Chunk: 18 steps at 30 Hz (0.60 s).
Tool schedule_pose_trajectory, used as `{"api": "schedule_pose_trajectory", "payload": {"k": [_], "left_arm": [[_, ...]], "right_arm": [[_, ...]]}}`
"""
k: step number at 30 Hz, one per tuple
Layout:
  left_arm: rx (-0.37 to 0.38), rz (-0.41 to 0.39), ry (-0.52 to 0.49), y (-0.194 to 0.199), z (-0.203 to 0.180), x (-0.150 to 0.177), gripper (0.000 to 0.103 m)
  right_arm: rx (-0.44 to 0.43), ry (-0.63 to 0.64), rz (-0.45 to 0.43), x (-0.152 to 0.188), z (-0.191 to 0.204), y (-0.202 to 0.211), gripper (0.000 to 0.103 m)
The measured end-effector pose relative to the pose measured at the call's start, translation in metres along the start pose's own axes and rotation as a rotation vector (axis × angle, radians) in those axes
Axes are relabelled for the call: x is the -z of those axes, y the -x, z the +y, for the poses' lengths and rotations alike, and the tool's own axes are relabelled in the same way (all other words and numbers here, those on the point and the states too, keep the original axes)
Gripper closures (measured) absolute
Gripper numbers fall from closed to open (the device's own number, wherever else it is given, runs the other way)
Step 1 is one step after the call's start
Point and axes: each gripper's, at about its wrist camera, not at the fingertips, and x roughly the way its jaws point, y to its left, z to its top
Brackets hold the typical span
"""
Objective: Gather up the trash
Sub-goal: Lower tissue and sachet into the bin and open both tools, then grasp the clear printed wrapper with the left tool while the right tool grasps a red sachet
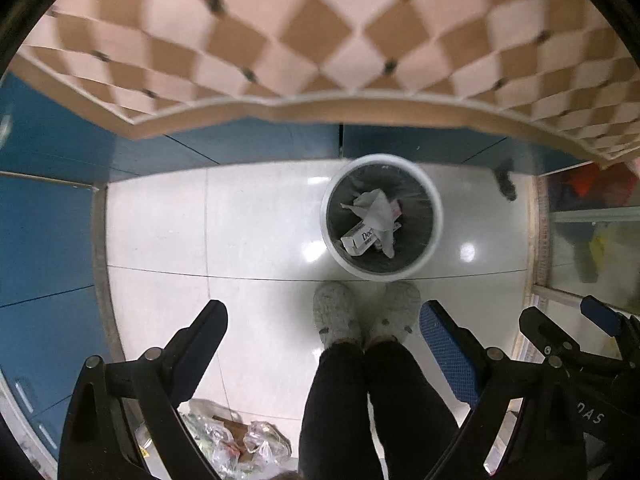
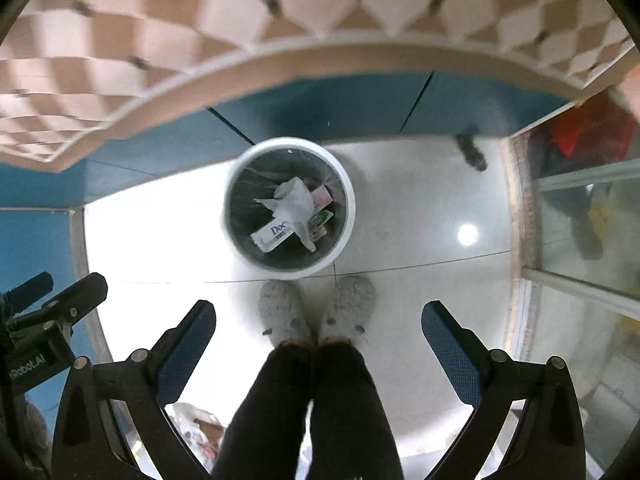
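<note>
Both cameras look straight down at a glossy white tile floor (image 1: 256, 224). A round white trash bin (image 1: 382, 218) with a dark liner stands on the floor just in front of the person's two grey fuzzy slippers (image 1: 334, 316), the slipper toes almost touching the bin's near rim. Inside the bin: a crumpled white tissue (image 1: 374, 210) on top, a white carton (image 1: 358, 240) printed "Doc..." lying tilted beneath it, and some pink and green wrappers (image 2: 322, 210) at the right side. Left claw (image 1: 324, 344): wide open, blue-padded fingers (image 1: 450, 354) spread apart, nothing between them; it hangs above the person's black trouser legs (image 1: 352, 408). Right claw (image 2: 319, 342): also wide open and holding nothing, at similar height over the legs. The right claw shows at the right edge of the left wrist view, the left claw at the left edge of the right wrist view, so the two sit side by side. Far side of the bin: blue cabinet fronts (image 1: 256, 140) under a tabletop (image 1: 320, 40) with a tan and white checkered pattern. Near left on the floor, beside the left leg: a clear plastic bag (image 1: 228, 440) stuffed with crumpled packaging. Right: a glass panel (image 1: 592, 240) with blurred items behind it. A small dark object (image 1: 506, 180) lies on the floor, far right of the bin; too blurred to identify.
</note>
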Motion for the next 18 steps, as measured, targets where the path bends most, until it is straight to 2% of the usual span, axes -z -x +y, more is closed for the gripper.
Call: {"api": "schedule_pose_trajectory", "payload": {"k": [7, 16, 18], "left_arm": [[-0.014, -0.080, 0.002, 0.098, 0.007, 0.017, 0.005], [0.018, -0.173, 0.023, 0.186, 0.029, 0.022, 0.005], [-0.018, -0.218, 0.011, 0.206, 0.031, 0.013, 0.005]], "right_arm": [[-0.010, 0.026, -0.041, 0.022, 0.014, 0.135, 0.000], [-0.024, 0.016, -0.100, 0.029, 0.023, 0.252, 0.000], [-0.034, 0.011, -0.117, 0.026, 0.023, 0.269, 0.000]]}}
